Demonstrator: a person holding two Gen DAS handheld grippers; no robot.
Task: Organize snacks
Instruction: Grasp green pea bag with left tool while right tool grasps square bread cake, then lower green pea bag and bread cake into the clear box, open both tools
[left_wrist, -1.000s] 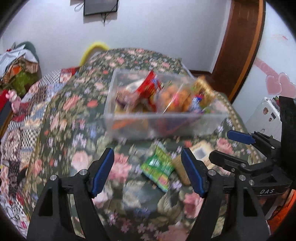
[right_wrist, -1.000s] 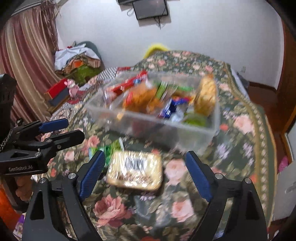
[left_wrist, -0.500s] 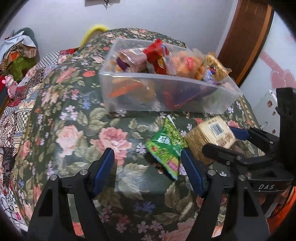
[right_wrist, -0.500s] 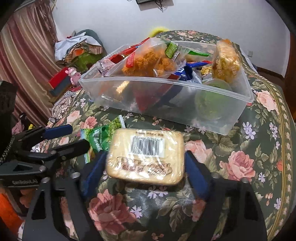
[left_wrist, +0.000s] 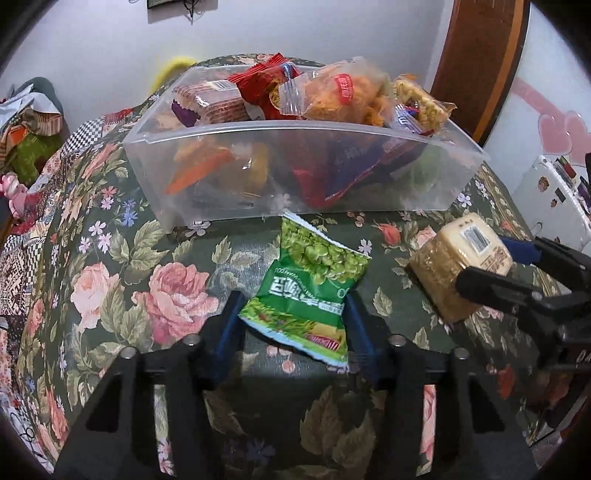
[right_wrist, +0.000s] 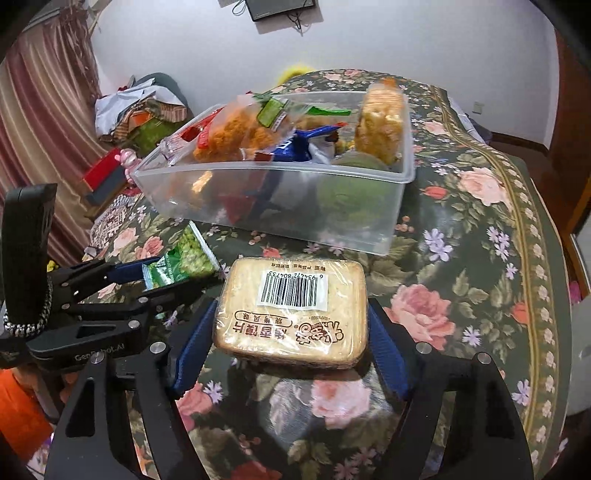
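Flowery green cloth (left_wrist: 122, 280) is covering the bed where the snacks are sitting. A clear plastic box (left_wrist: 303, 177) full of snack bags is resting on it, with a white wall (left_wrist: 110, 44) and a brown door (left_wrist: 480, 55) behind. The left claw (left_wrist: 291, 321) is sitting around the green pea bag (left_wrist: 310, 291), its pads touching the bag's sides. The right claw (right_wrist: 291, 332) is sitting around the yellow cracker pack (right_wrist: 291, 314), pads beside its edges. A striped curtain (right_wrist: 40, 110) is hanging far off.
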